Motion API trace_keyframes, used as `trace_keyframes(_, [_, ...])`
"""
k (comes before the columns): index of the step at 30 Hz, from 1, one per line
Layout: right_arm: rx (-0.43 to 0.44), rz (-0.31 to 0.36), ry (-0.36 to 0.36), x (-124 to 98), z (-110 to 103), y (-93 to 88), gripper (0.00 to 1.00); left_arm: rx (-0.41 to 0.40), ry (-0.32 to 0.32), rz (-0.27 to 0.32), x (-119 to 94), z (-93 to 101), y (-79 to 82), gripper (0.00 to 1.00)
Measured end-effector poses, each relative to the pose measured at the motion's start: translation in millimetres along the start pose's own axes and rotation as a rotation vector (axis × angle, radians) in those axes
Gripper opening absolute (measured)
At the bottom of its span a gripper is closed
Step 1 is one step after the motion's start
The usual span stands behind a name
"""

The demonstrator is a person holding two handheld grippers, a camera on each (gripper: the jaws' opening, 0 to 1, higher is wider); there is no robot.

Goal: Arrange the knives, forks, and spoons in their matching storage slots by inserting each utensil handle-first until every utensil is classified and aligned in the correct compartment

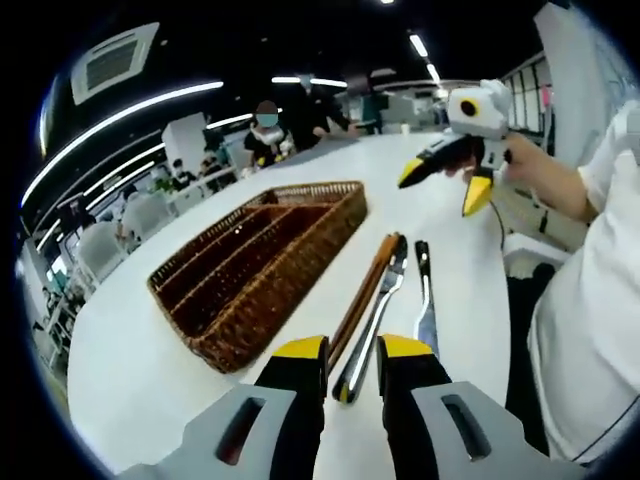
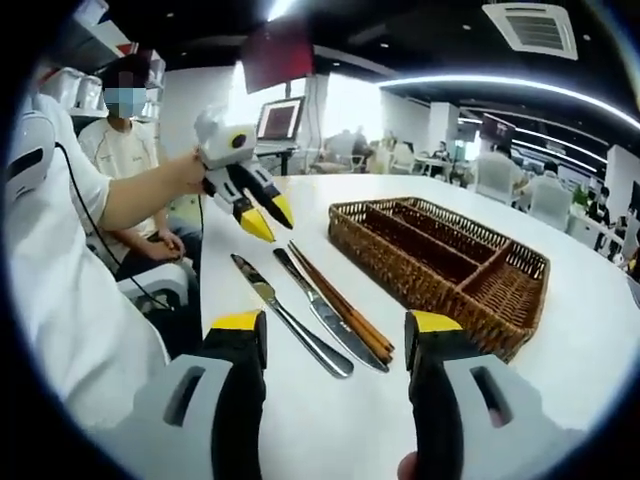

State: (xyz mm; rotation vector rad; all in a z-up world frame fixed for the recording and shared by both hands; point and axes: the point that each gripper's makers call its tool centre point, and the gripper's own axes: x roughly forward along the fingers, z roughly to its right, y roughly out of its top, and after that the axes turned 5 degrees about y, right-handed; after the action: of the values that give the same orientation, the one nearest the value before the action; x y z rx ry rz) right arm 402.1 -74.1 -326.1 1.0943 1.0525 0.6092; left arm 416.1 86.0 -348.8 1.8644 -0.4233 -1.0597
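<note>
i'm at the very start of the sort: the basket [image 2: 440, 262] sits on the table [image 2: 590, 370] with no utensil visible in its slots, and the cutlery lies in a row just beside it. nearest the basket are the chopsticks [image 2: 342, 303], then one knife [image 2: 325, 318] touching them, then a second knife [image 2: 288, 320] a little apart.

in the left gripper view my left gripper [image 1: 352, 352] hangs low over the near ends of that row, jaws apart, with the end of a knife [image 1: 372, 320] lying between the tips but not gripped. the right gripper [image 2: 335, 335] is also low over the row, jaws wide apart and holding nothing.

my guess is the pick of the first knife is in hand. next i'd close the left jaws on it, lift, turn the handle toward the basket and feed it into a long slot. the chopsticks press against that knife, so i'd expect them to drag along.
</note>
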Motion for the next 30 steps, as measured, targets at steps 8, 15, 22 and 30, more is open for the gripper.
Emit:
trace_keyframes(8, [-0.023,-0.001,0.004,-0.3,-3.7,1.6,0.53,-0.007,-0.005,-0.007,-1.0,9.7,-7.7,0.18])
trace_keyframes(15, [-0.035,-0.013,0.014,2.2,-6.7,0.4,0.50,-0.001,-0.003,-0.022,-0.8,11.7,-14.5,0.18])
trace_keyframes(22, [-0.052,-0.030,0.032,6.5,-7.6,-1.1,0.44,0.000,0.001,-0.022,0.0,13.5,-17.0,0.18])
trace_keyframes(30, [-0.107,-0.102,0.069,20.5,-7.1,-5.7,0.41,-0.001,0.009,-0.012,-0.9,14.4,-17.7,0.18])
